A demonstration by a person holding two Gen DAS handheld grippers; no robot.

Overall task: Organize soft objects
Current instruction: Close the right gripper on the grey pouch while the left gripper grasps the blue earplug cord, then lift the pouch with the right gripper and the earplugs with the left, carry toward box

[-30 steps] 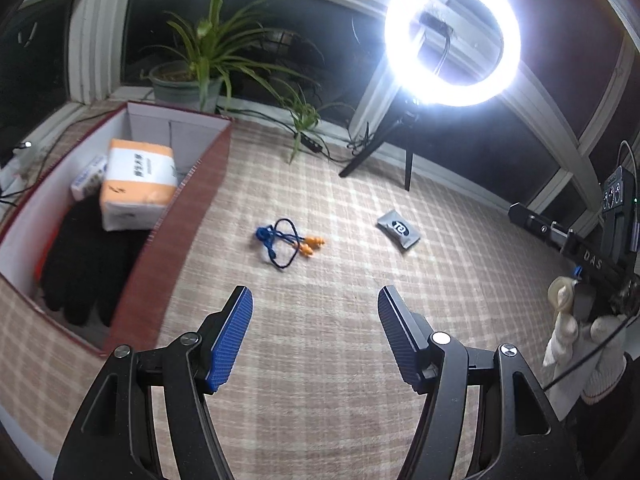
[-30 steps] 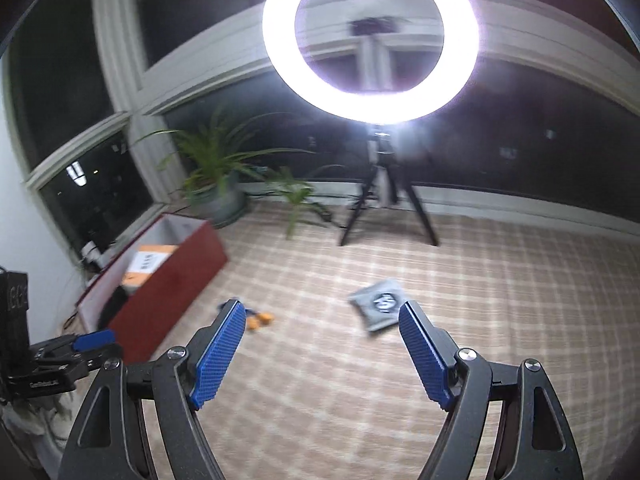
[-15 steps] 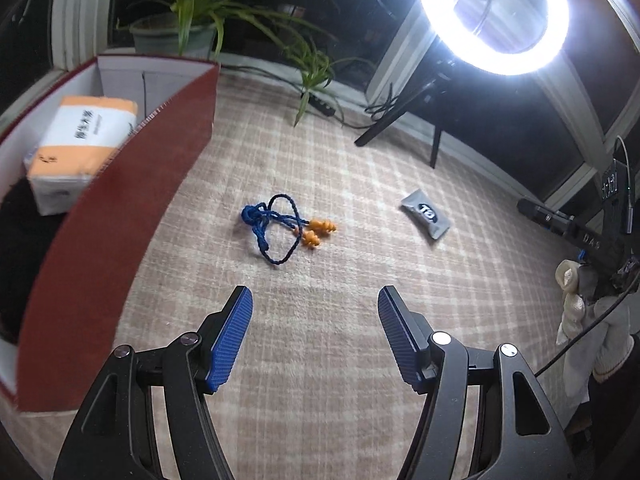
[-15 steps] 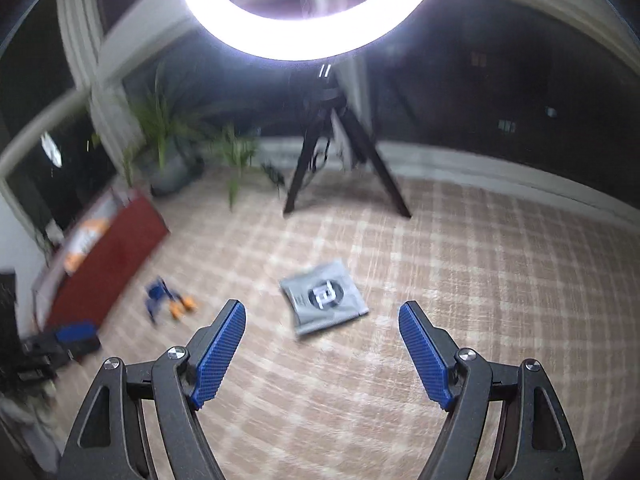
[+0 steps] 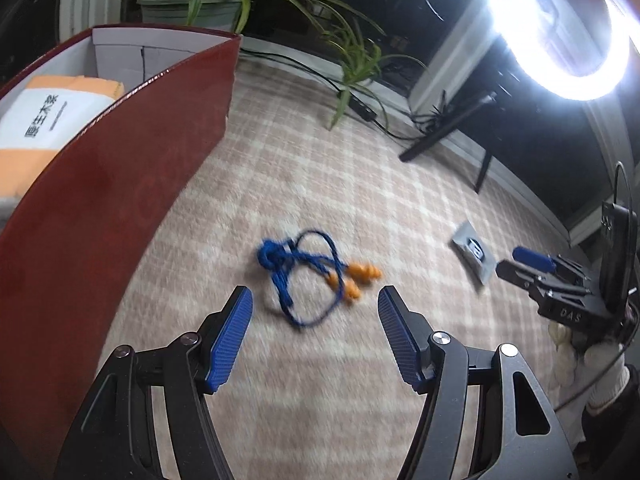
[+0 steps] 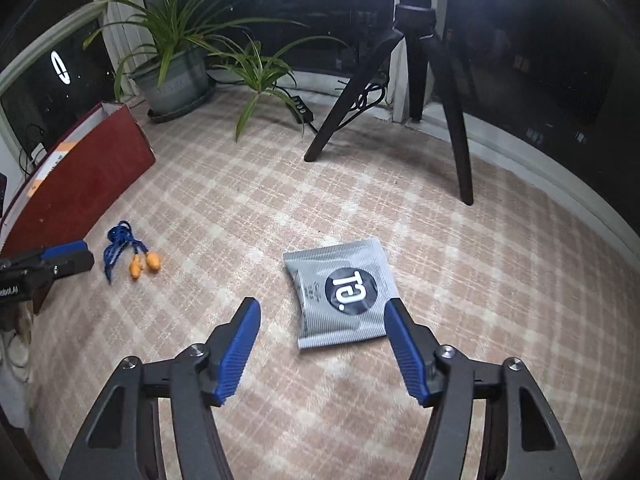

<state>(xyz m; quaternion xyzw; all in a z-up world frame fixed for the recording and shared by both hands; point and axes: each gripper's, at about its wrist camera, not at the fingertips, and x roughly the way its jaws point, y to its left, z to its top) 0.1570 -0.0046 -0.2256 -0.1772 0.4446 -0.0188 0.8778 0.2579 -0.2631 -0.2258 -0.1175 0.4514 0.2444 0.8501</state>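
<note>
Orange earplugs on a tangled blue cord [image 5: 312, 276] lie on the checked carpet, just ahead of my left gripper [image 5: 315, 300], which is open and holds nothing. A grey foil packet with a dark round logo [image 6: 344, 280] lies flat, its near edge between the fingertips of my right gripper [image 6: 323, 306]. The right jaws are closing, and the pads are clear of the packet. The open red box [image 5: 120, 184] at the left holds an orange-and-white tissue pack [image 5: 48, 116]. The earplugs [image 6: 136, 260] also show at the left of the right wrist view.
A ring light [image 5: 560, 28] on a black tripod [image 6: 420, 60] stands at the back. A potted plant [image 6: 176, 76] and a power strip with cable [image 6: 300, 108] sit by the window. A white-gloved hand [image 5: 596, 364] holds the right gripper.
Both grippers have come down and forward, the left towards the earplugs and the right onto the grey packet. The right jaws have narrowed a little. The left jaws are as wide as before.
</note>
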